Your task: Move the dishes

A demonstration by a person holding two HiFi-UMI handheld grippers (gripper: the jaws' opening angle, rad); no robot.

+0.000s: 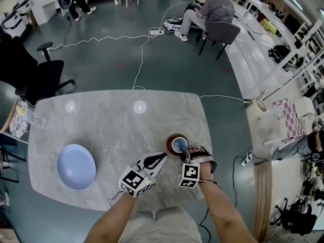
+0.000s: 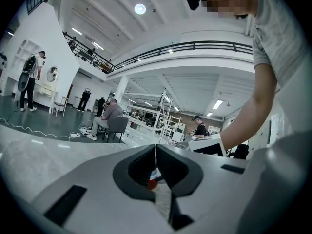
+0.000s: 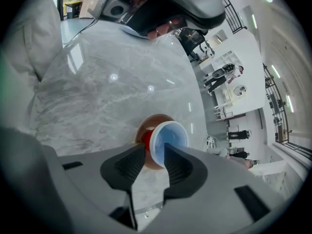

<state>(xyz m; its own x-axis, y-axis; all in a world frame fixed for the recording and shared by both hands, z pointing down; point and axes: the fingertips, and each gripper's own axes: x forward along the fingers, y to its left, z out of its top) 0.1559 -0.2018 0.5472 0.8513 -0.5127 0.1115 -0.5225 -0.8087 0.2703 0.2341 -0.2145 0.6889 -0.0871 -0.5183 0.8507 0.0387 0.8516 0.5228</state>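
Observation:
A cup (image 1: 178, 145), red outside and pale blue inside, stands on a brown saucer (image 1: 171, 139) at the right of the marble table (image 1: 116, 130). My right gripper (image 1: 186, 154) is shut on the cup's near wall. In the right gripper view one jaw sits outside the cup (image 3: 170, 138) and one inside it, at the gripper's (image 3: 155, 156) tips, above the saucer (image 3: 155, 119). My left gripper (image 1: 163, 157) hovers just left of the cup, shut and empty; its (image 2: 156, 152) jaws meet in a thin line. A light blue bowl (image 1: 76, 166) rests far left.
A patterned plate and a small glass (image 1: 21, 118) lie at the table's left edge. A black office chair (image 1: 44, 80) stands beyond that corner. Cables (image 1: 140, 59) run across the floor, and a person sits at a bench (image 1: 212, 11) far behind.

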